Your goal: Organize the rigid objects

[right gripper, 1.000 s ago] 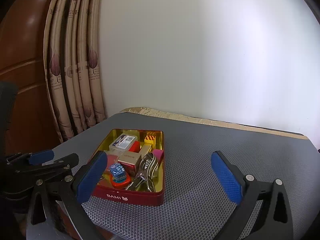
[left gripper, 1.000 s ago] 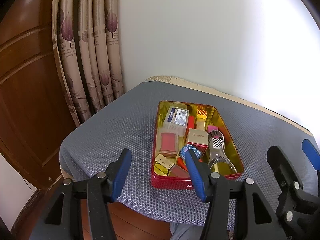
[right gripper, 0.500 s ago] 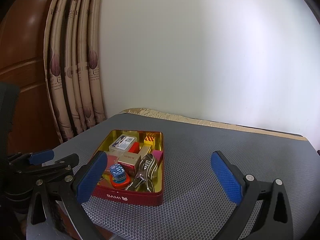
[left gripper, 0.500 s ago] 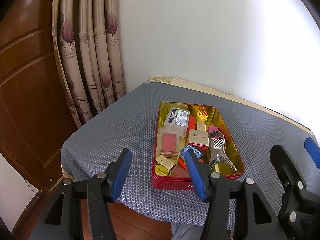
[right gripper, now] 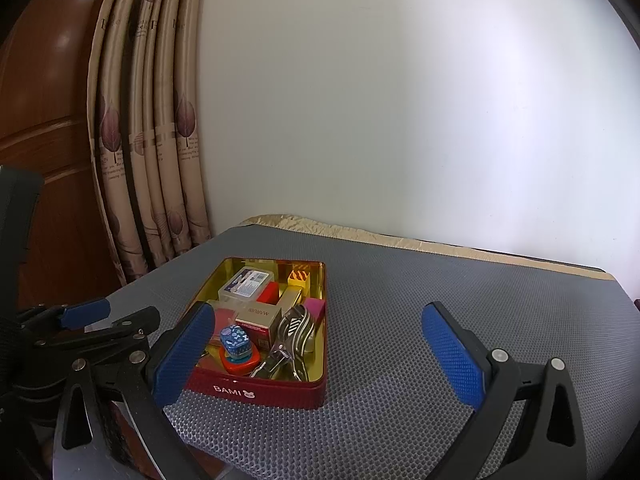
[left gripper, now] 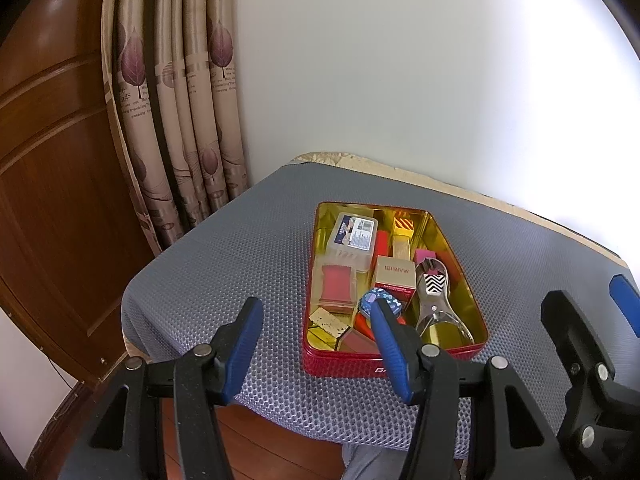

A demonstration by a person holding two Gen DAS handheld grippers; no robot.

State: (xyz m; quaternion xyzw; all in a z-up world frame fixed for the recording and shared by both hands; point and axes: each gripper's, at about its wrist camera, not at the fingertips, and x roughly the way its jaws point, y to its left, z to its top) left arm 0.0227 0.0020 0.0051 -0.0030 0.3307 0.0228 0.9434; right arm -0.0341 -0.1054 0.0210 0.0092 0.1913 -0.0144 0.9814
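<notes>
Left wrist view showed the red tin [left gripper: 394,364] on the grey mesh mat [left gripper: 240,264], near its front edge, packed with a clear plastic box [left gripper: 352,236], a gold carton [left gripper: 394,278], a nail clipper [left gripper: 434,300] and a blue die [left gripper: 378,300]. The left gripper [left gripper: 316,344] hovered in front of the tin's near-left corner, jaws apart and empty. The right gripper [right gripper: 320,360] stood wide open and empty, its left finger [right gripper: 182,354] before the tin's near-left side.

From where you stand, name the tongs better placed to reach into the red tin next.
Probably the left tongs: open, empty, one pad over the red tin's near edge. The right tongs, open too, straddle its right wall and bare mat.
</notes>
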